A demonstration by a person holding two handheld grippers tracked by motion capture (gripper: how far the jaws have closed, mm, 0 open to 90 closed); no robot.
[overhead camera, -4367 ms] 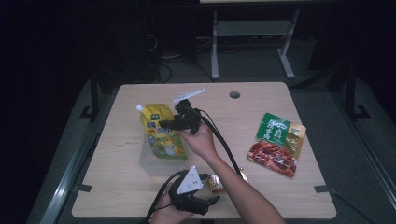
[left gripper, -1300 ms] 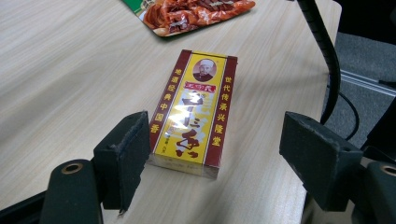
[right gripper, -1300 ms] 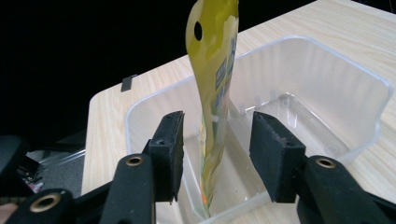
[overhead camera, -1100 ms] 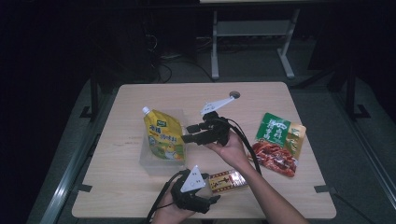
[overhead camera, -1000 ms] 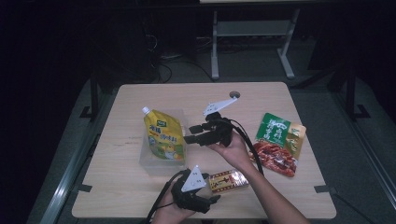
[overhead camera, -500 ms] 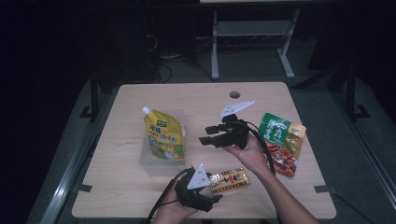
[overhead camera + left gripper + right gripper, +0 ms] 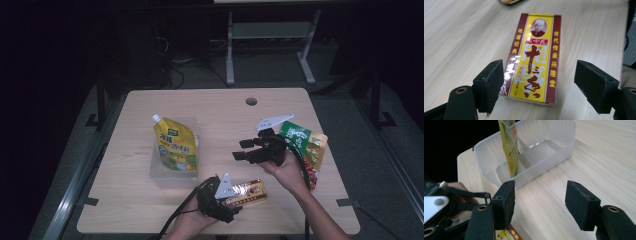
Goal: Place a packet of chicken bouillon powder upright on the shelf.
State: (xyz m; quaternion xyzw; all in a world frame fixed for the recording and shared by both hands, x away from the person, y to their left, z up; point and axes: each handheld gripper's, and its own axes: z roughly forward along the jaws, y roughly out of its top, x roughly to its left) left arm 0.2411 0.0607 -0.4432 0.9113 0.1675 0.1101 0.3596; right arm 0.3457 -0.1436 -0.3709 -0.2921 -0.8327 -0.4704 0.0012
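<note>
- At the near edge of the table, the person's left hand comes in low and holds the left gripper close over the wood, pointing toward the right edge.
- Its jaws stand open on either side of the near end of the seasoning box; in the left gripper view one pad sits just beside the box's edge and the other stands off it, so nothing is clamped.
- The seasoning box lies flat near the middle of the near edge: a yellow face with dark red side bands, red and yellow characters, a small portrait at its far end, and glossy wrap.
- Farther in, toward the right edge, the right hand holds the right gripper above the table, pointing toward the left edge.
- Its jaws are open and have just been widening, with nothing between them.
- Ahead of it, left of centre, a clear plastic bin holds a yellow spouted pouch standing tilted.
- Behind the right hand, at the right edge, lie a green packet and a red snack packet.
</note>
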